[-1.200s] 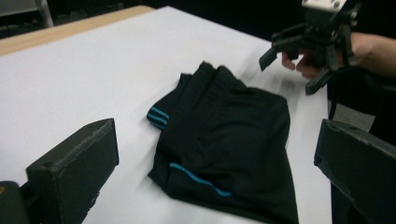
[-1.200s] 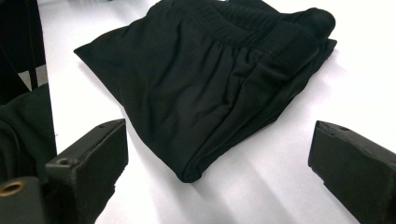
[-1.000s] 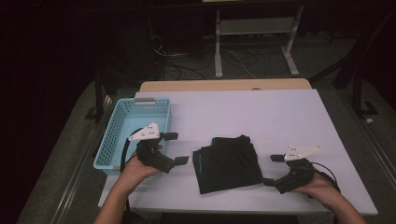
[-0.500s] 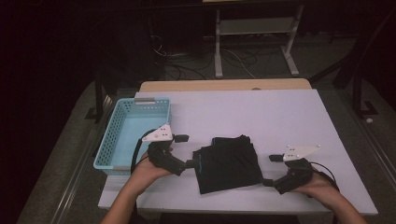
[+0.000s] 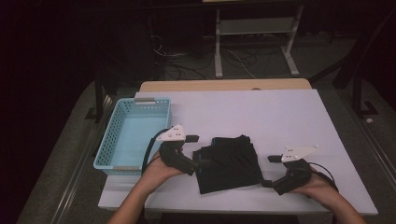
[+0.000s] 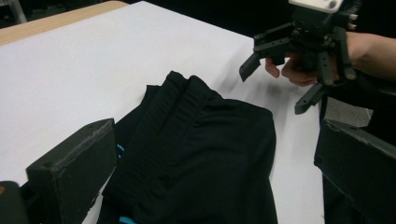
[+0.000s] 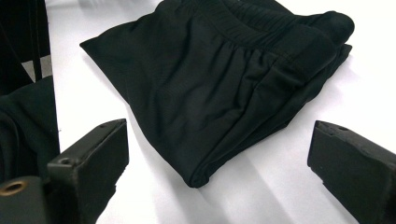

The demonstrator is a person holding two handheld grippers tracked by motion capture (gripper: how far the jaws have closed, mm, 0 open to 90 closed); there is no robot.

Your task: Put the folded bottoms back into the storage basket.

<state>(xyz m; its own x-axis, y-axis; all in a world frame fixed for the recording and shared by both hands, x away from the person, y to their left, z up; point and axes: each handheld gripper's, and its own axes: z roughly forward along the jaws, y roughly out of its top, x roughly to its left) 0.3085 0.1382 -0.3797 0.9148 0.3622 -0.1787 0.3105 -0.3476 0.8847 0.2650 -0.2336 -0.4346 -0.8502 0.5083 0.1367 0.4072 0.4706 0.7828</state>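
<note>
Since the earlier frames, left gripper (image 5: 198,150) has travelled from beside the blue basket (image 5: 108,144) to the left edge of the folded black garment (image 5: 229,163); right gripper (image 5: 270,171) has barely shifted. Both grippers have their jaws apart, flanking the garment, which lies flat near the front of the white surface (image 5: 280,116). Judged progress: approach nearly complete; no grasp made, basket empty, so gripping and any transfer remain.
</note>
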